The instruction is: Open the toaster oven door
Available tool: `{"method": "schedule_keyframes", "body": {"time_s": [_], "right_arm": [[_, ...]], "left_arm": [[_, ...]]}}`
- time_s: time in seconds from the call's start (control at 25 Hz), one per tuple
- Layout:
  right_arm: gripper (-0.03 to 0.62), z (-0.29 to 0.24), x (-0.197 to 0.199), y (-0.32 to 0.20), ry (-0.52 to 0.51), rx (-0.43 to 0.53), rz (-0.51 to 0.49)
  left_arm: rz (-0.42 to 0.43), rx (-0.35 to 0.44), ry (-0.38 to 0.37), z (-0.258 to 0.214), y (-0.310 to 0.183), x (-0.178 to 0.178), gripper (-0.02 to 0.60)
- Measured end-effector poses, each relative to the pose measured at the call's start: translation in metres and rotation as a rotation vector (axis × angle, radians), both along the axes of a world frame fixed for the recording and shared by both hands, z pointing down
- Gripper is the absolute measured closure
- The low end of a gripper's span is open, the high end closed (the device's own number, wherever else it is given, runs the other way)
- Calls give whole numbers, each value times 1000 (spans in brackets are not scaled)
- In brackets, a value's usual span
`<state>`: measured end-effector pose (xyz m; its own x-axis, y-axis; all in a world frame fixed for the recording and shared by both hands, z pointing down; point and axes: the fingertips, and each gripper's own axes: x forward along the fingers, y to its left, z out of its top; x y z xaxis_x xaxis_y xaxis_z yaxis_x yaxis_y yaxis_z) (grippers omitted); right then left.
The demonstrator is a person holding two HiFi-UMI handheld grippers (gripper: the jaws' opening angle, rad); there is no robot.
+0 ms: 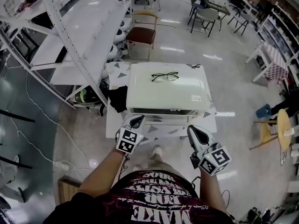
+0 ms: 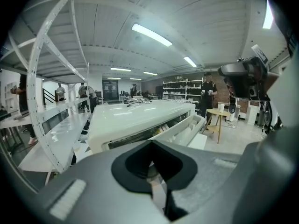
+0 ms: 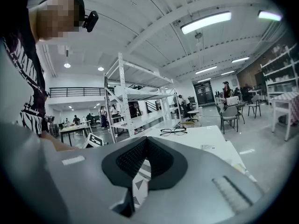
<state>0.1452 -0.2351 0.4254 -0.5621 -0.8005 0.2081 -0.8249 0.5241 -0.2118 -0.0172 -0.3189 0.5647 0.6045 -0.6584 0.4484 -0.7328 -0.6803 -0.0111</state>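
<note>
Centrally, the head view shows a white, box-shaped toaster oven (image 1: pixel 168 94) standing on a small table topped with a grey-triangle pattern (image 1: pixel 163 133). A pair of black-framed spectacles (image 1: pixel 164 76) lies on the oven's roof. The white drop-down door (image 1: pixel 168 119) faces the person and appears ajar. In the left gripper view it leans outward from the body (image 2: pixel 187 129) and leaves a dark slot along the front.

The left gripper (image 1: pixel 137 121) sits just beside the door's left front corner, though no view settles whether they touch. Its own camera shows its jaws clenched with nothing between them (image 2: pixel 152 146). The right gripper (image 1: pixel 193 130) hangs near the door's right end, slightly farther back. It is likewise clenched and empty (image 3: pixel 145 141).

The step in hand is judged to be completing the door's downward swing. A sound approach would be as follows.

- Part one pair of jaws and take the door's upper free edge, or hook a closed tip behind it.
- Draw it outward and down along the arc of the bottom hinge rather than straight back.
- Use a steady pull, since a jerk could slide the light oven towards the table edge or unsettle the spectacles.
- Rest the other gripper against the oven body to brace it.
</note>
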Motion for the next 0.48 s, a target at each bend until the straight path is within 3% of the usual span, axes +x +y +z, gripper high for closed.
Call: {"method": "schedule_keyframes", "body": {"time_s": [0.24, 0.48], "right_arm": [[567, -3, -6, 10, -6, 4, 4], [568, -6, -13, 16, -18, 9, 9]], "left_arm": [[35, 1, -12, 3, 12, 1, 581], [70, -97, 8, 0, 5, 10, 581]]}}
